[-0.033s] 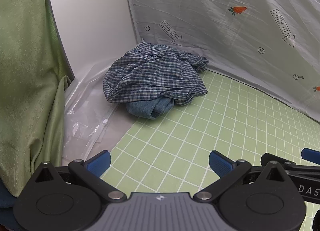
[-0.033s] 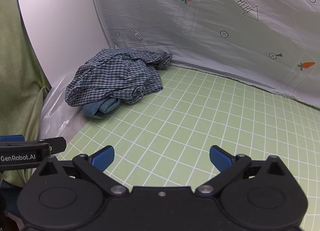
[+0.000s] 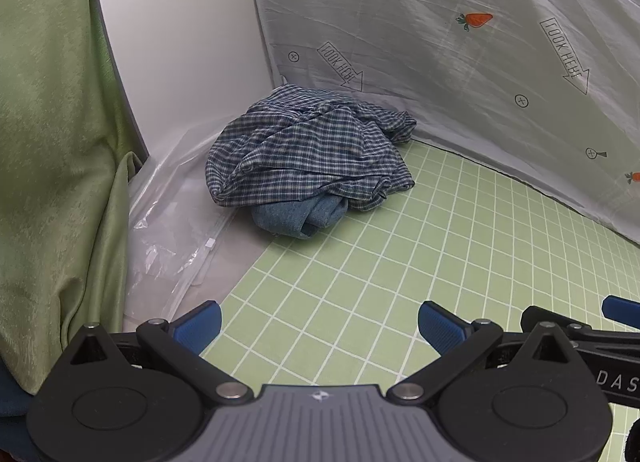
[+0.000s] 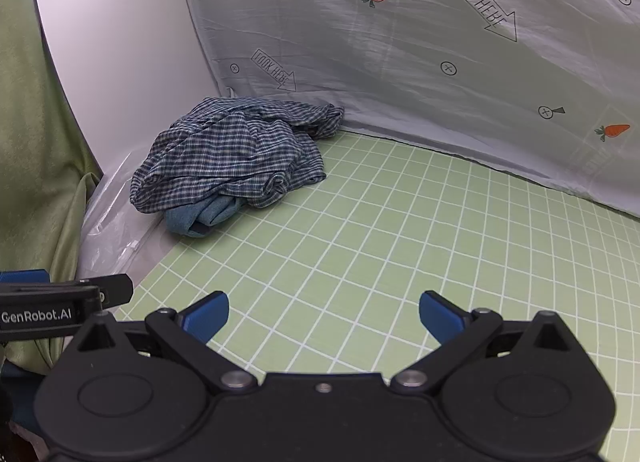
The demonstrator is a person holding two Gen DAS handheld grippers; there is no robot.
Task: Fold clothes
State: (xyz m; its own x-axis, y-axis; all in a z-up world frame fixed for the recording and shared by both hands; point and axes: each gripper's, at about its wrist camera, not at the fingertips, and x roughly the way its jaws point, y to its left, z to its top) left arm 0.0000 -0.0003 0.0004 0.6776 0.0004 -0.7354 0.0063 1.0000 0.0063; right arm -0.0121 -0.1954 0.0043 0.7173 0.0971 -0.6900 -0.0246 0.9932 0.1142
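From the left wrist camera, the left gripper [image 3: 320,326] hangs over the green grid mat [image 3: 420,262] with its blue fingers [image 3: 200,324] spread wide and nothing between them. The crumpled plaid shirt [image 3: 308,149] lies heaped at the far left corner of the mat, well apart from the fingers, and it rests on top of a blue denim garment [image 3: 300,217] whose folded edge pokes out beneath its near side. Just left of the shirt, clear plastic bags [image 3: 168,238] lie flat on the counter; whether they hold anything cannot be told. Behind the shirt stand a white panel [image 3: 180,41] and a grey sheet [image 3: 440,41] printed with carrots and arrows, and a green curtain [image 3: 52,141] hangs left of the bags. Part of the right gripper [image 3: 580,326] shows right of the left one, near the mat's close edge. From the right wrist camera, the right gripper [image 4: 324,314] also hovers above the mat [image 4: 400,242], its fingers [image 4: 440,316] wide apart and empty. The shirt [image 4: 236,157] sits far left of them, over the denim [image 4: 204,215], against the panel [image 4: 120,41] and sheet [image 4: 400,61]. The left gripper's side [image 4: 60,302] shows at the left edge.
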